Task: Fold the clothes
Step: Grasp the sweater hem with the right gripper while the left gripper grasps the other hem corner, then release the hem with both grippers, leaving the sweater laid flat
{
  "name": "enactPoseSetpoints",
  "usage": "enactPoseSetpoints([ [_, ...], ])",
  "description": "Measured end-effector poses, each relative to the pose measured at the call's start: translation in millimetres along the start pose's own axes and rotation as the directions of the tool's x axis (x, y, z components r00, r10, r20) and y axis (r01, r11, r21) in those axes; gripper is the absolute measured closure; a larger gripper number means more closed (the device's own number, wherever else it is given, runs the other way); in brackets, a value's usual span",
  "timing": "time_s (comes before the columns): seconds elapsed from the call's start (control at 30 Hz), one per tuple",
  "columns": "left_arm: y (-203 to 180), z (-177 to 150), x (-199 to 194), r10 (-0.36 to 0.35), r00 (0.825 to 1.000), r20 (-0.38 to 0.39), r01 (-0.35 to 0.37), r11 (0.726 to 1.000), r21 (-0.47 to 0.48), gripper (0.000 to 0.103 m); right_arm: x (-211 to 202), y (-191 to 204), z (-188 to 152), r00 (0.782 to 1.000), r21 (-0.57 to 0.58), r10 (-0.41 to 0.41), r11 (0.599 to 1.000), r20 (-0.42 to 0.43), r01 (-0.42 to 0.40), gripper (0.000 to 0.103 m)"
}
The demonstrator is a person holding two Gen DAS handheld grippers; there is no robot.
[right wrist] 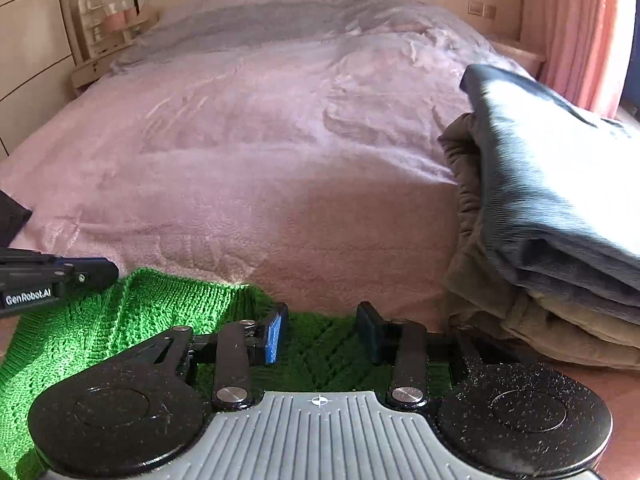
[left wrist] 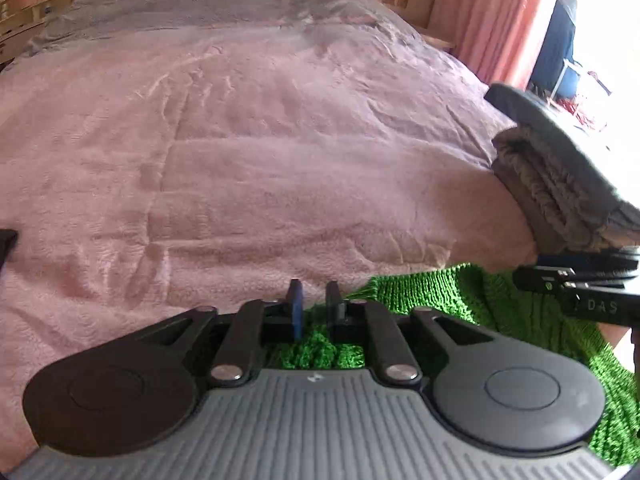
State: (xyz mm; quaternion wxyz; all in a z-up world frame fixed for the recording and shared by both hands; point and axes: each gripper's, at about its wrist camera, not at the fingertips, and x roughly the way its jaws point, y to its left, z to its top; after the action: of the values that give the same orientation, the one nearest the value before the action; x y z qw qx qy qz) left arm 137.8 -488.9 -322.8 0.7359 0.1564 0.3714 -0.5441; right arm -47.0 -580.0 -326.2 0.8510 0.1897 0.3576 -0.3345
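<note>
Green knitted sweater [right wrist: 132, 312] lies at the near edge of the bed, on the pink fleece blanket [right wrist: 248, 152], spread under both grippers. Left gripper [left wrist: 316, 304]: fingers a narrow gap apart, green knit visible between and below them; cannot tell whether any fabric is pinched. Right gripper [right wrist: 322, 330]: fingers set wide apart over the knit, nothing between the pads, blue pad facing shows on its left finger. In the right wrist view the left gripper's tip enters from the left, low over the sweater's edge; in the left wrist view the right gripper comes in from the right side, over the knit. Stack of folded clothes [right wrist: 552, 208] sits on the blanket to the right of the sweater, grey on top, olive-brown beneath. Pink curtain [right wrist: 576, 32] behind it.
</note>
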Motion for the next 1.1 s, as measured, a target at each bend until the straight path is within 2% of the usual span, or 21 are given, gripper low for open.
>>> enactPoseSetpoints([
  [0.07, 7.2, -10.1, -25.6, -0.023, 1.000, -0.004, 0.023, 0.998, -0.059, 0.089, -31.2, -6.8, -11.1, 1.000, 0.023, 0.013, 1.000, -0.002, -0.013, 0.062],
  [0.13, 8.6, -26.5, -44.8, -0.038, 0.999, -0.029, 0.035, 0.997, -0.074, 0.089, -61.7, -8.9, -28.8, 0.999, 0.029, 0.030, 0.999, -0.018, -0.029, 0.062],
  [0.33, -15.2, -84.9, -88.0, -0.048, 0.992, -0.119, 0.044, 0.998, -0.040, 0.090, -112.6, 6.8, -84.3, 0.986, -0.037, 0.104, 0.993, -0.132, -0.110, 0.062],
  [0.4, -23.1, -102.3, -99.3, -0.027, 0.990, -0.138, 0.027, 1.000, 0.004, 0.089, -113.9, 6.7, -98.4, 0.985, -0.091, 0.066, 0.993, -0.158, -0.081, 0.062],
  [0.47, -18.8, -116.5, -107.7, 0.014, 0.989, -0.148, -0.011, 1.000, 0.023, 0.088, -115.5, -6.4, -111.0, 0.987, -0.145, -0.036, 0.989, -0.159, 0.012, 0.062],
  [0.5, -11.2, -123.3, -112.7, 0.037, 0.987, -0.155, -0.036, 0.999, 0.011, 0.089, -119.2, -18.5, -113.3, 0.986, -0.135, -0.056, 0.990, -0.159, 0.035, 0.062],
  [0.53, -4.2, -127.8, -119.1, 0.060, 0.986, -0.158, -0.061, 0.998, -0.002, 0.095, -124.1, -33.2, -115.1, 0.985, -0.100, -0.061, 0.994, -0.163, 0.046, 0.062],
  [0.63, 13.5, -133.7, -142.3, 0.118, 0.981, -0.153, -0.125, 0.991, -0.041, 0.095, -144.4, -57.4, -115.1, 0.983, -0.040, -0.072, 0.997, -0.167, 0.066, 0.062],
  [0.77, 9.4, -137.7, -168.3, 0.130, 0.986, -0.101, -0.134, 0.990, -0.033, 0.092, -169.3, -46.5, -112.6, 0.990, -0.051, -0.060, 0.997, -0.129, 0.054, 0.062],
  [0.87, 2.2, -150.7, -159.9, 0.146, 0.980, -0.135, -0.145, 0.989, 0.019, 0.089, -166.1, -28.4, -124.1, 0.989, -0.092, -0.030, 0.996, -0.145, 0.016, 0.062],
  [0.93, 2.1, -162.6, -156.9, 0.174, 0.971, -0.164, -0.170, 0.985, 0.039, 0.091, -157.5, -20.0, -141.5, 0.982, -0.179, -0.064, 0.983, -0.177, 0.031, 0.062],
  [1.0, 7.1, -171.7, -173.9, 0.193, 0.967, -0.169, -0.194, 0.981, 0.010, 0.093, -165.5, -21.4, -155.2, 0.980, -0.259, -0.105, 0.964, -0.169, 0.058, 0.062],
  [1.1, 4.8, -181.7, -203.7, 0.211, 0.961, -0.178, -0.217, 0.976, -0.019, 0.095, -190.1, -36.6, -163.2, 0.974, -0.238, -0.130, 0.968, -0.184, 0.084, 0.062],
])
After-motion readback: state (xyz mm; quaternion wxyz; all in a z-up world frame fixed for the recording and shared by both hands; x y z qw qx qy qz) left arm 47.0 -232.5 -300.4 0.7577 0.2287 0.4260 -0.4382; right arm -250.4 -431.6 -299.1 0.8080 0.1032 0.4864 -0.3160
